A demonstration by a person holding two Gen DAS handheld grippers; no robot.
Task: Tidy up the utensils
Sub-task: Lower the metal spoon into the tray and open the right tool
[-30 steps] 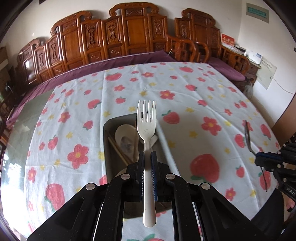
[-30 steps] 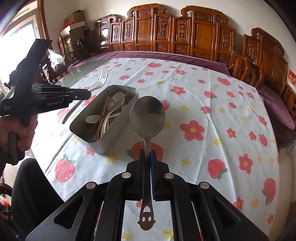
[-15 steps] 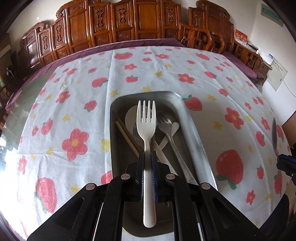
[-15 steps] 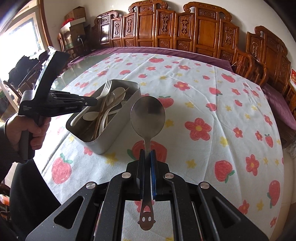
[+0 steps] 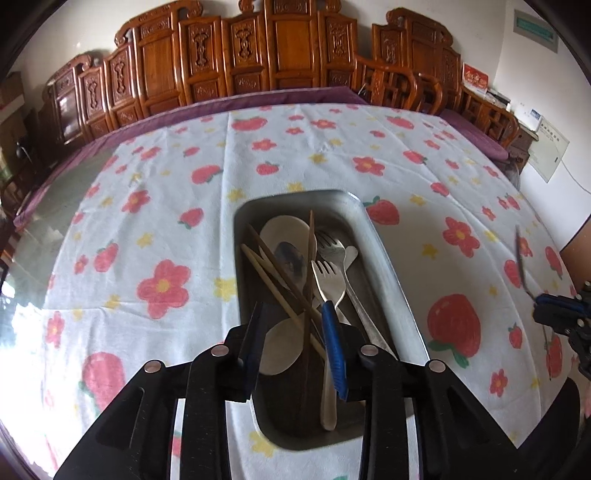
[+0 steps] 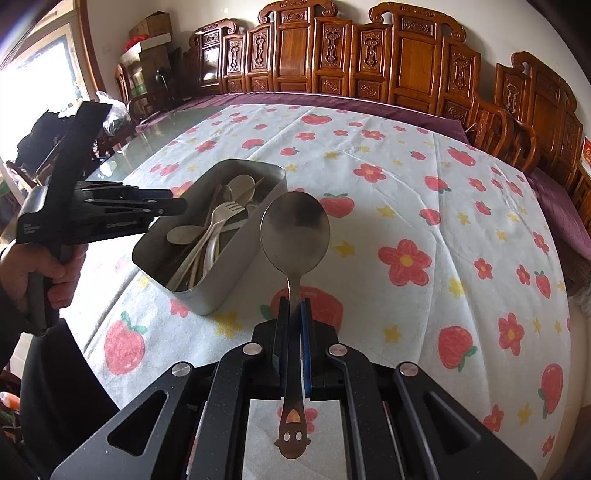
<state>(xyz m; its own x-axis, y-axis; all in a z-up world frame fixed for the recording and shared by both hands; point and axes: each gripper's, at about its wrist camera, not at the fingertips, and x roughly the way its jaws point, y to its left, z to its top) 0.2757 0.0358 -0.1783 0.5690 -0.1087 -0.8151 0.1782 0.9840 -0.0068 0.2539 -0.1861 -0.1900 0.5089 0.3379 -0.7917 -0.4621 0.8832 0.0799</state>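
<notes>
With its jaws just parted, the left gripper (image 5: 295,339) drops a cream plastic fork (image 5: 328,295) into the near end of the rectangular steel tin (image 5: 388,258); the right gripper (image 6: 293,325), clamped on a round steel spoon (image 6: 294,229), could clip that tin's rim going in

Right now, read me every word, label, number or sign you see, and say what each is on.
No text is legible.
Green rectangular wall sign: lettering blurred.
Red printed card by the wall: gold marks blurred.
White wall chart: print too small.
Black left claw, jaws just opening, empty: side print too small.
Steel spoon in right claw: smiling-face cut-out, no letters.
</notes>
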